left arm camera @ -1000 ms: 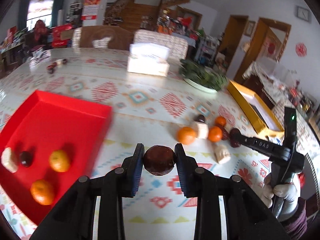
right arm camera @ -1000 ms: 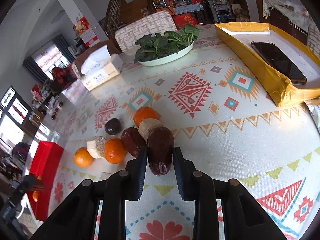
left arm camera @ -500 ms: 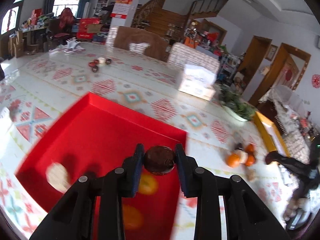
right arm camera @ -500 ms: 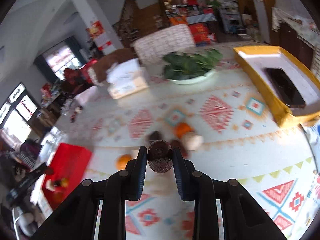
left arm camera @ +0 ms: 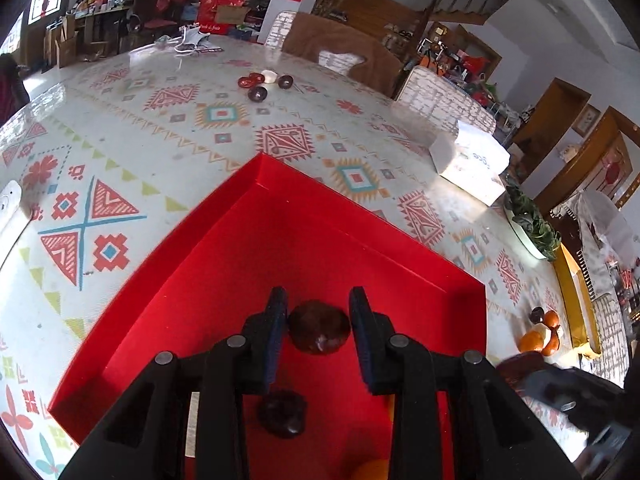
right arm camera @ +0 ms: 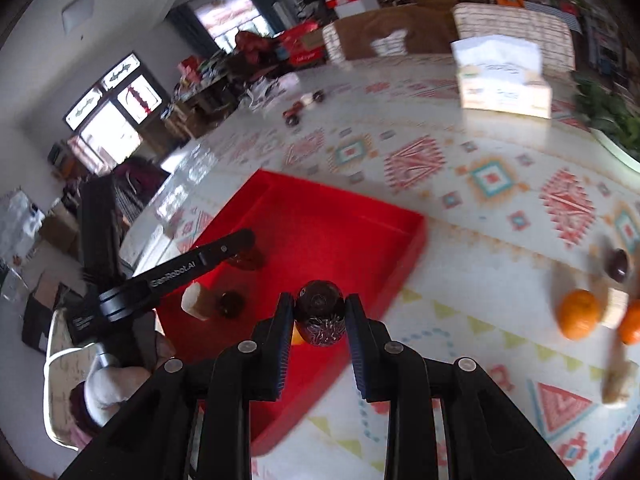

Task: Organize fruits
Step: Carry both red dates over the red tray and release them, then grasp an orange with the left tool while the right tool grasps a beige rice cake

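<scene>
delivery step: round dark brown fruit (left arm camera: pixel 319 333) clamped in left tongs (left arm camera: pixel 318 334) over shallow red tray (left arm camera: pixel 168 280), dark oblong fruit (right arm camera: pixel 320 312) clamped in right tongs (right arm camera: pixel 319 320); release called for next

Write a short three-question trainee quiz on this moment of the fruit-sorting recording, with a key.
1. True or false: the left hand-held gripper is shut on a round dark brown fruit above the red tray.
2. What does the right hand-held gripper hold? A) an orange B) a dark oblong fruit C) nothing
3. Fill in: the oranges not yet sorted lie on the patterned ____, outside the red tray.

Key: 1 true; 2 B, the dark oblong fruit is clamped between its pads; 3 tablecloth.
</scene>
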Tool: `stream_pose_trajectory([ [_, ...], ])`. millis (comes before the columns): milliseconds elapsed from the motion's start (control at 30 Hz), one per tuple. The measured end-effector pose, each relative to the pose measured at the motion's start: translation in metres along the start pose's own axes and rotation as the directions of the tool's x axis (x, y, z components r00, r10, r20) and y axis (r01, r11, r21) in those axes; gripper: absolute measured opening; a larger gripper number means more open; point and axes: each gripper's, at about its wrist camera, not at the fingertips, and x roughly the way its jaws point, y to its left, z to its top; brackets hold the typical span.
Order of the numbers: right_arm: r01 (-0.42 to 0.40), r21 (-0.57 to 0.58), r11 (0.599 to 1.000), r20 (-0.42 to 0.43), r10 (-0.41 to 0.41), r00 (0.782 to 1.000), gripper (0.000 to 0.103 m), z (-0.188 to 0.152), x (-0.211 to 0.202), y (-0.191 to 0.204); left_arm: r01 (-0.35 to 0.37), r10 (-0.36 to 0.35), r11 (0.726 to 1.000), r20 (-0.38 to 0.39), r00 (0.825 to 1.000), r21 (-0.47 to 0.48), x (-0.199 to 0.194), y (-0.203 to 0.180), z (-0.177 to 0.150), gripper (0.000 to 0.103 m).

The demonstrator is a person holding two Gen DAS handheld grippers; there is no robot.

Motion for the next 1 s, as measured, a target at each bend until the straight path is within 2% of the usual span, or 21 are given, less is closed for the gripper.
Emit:
stream_pose_trajectory([
  [33, 0.007, -0.008, 1.0, -0.016, -0.007, 1.0, 0.029, 0.001, 0.011, 0.004, 0.001, -0.001, 1.0, 0.007, 1.0, 0.001, -0.003, 0.001, 0.0, 0.033],
  [100, 0.025, -0.02, 0.999, -0.024, -0.025, 0.999, 0.029, 0.003, 0.025, 0.01, 0.006, -0.006, 1.0, 0.023, 1.0, 0.003, -0.01, 0.001, 0.0, 0.041],
  [200, 0.048, -0.041, 0.998, -0.02, -0.049, 0.999, 0.029, 0.008, 0.031, 0.016, 0.008, -0.008, 1.0, 0.07, 0.998, 0.001, -0.029, 0.004, -0.001, 0.05],
  [400, 0.023, -0.007, 1.0, -0.003, -0.023, 1.0, 0.036, 0.014, 0.035, 0.015, 0.041, -0.036, 0.999, 0.172, 0.984, -0.026, -0.071, 0.004, -0.011, 0.063],
  [500, 0.022, -0.008, 1.0, 0.047, -0.022, 0.999, 0.038, 0.014, 0.014, 0.012, 0.066, -0.057, 0.997, 0.203, 0.978, -0.038, -0.087, 0.0, -0.018, 0.064],
  [567, 0.033, -0.007, 0.999, 0.084, -0.032, 0.996, 0.049, 0.013, -0.002, 0.008, 0.079, -0.068, 0.996, 0.225, 0.972, -0.042, -0.098, -0.005, -0.023, 0.067],
  [633, 0.046, 0.002, 0.999, 0.124, -0.046, 0.991, 0.054, 0.01, -0.021, -0.002, 0.092, -0.079, 0.995, 0.239, 0.968, -0.044, -0.105, -0.01, -0.026, 0.07],
  [700, 0.059, 0.014, 0.998, 0.151, -0.061, 0.987, 0.055, 0.006, -0.038, -0.014, 0.116, -0.102, 0.992, 0.243, 0.965, -0.042, -0.11, -0.019, -0.031, 0.071],
  [867, 0.115, 0.098, 0.989, 0.22, -0.134, 0.966, 0.06, -0.017, -0.096, -0.069, 0.162, -0.157, 0.987, 0.232, 0.96, 0.0, -0.117, -0.049, -0.043, 0.074],
  [1000, 0.184, 0.212, 0.96, 0.245, -0.235, 0.941, 0.062, -0.046, -0.141, -0.128, 0.178, -0.181, 0.983, 0.216, 0.959, 0.034, -0.114, -0.073, -0.053, 0.078],
])
